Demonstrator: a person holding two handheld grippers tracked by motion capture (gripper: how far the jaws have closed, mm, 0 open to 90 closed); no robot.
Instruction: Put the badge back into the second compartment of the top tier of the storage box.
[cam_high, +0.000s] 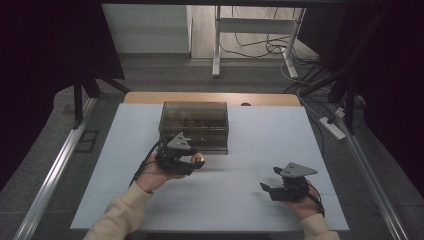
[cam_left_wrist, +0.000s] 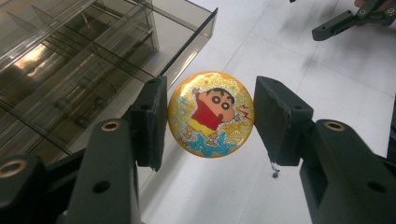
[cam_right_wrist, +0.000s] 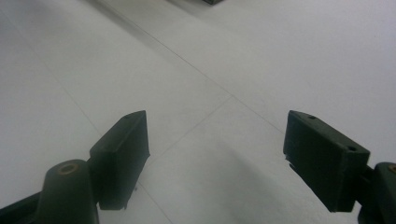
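From the high view I have my left gripper (cam_high: 196, 161) just off the front face of the smoked clear organizer box (cam_high: 194, 126), at about 7 o'clock from the box's centre, with a round cartoon badge (cam_high: 198, 160) at its tip. In the left gripper view the badge (cam_left_wrist: 211, 114) sits between my two jaws: the jaw at 9 o'clock touches its rim, while the jaw at 3 o'clock stands right at the opposite edge, and I cannot tell whether it presses on it. The jaws are roughly a badge's width apart. The box (cam_left_wrist: 79, 65) lies at 10 o'clock in that view, its dividers visible through the walls. My right gripper (cam_high: 268, 189) rests low over the white table (cam_high: 250, 200) at about 4 o'clock from the box, well apart from the badge, and its jaws are spread wide with nothing between them.
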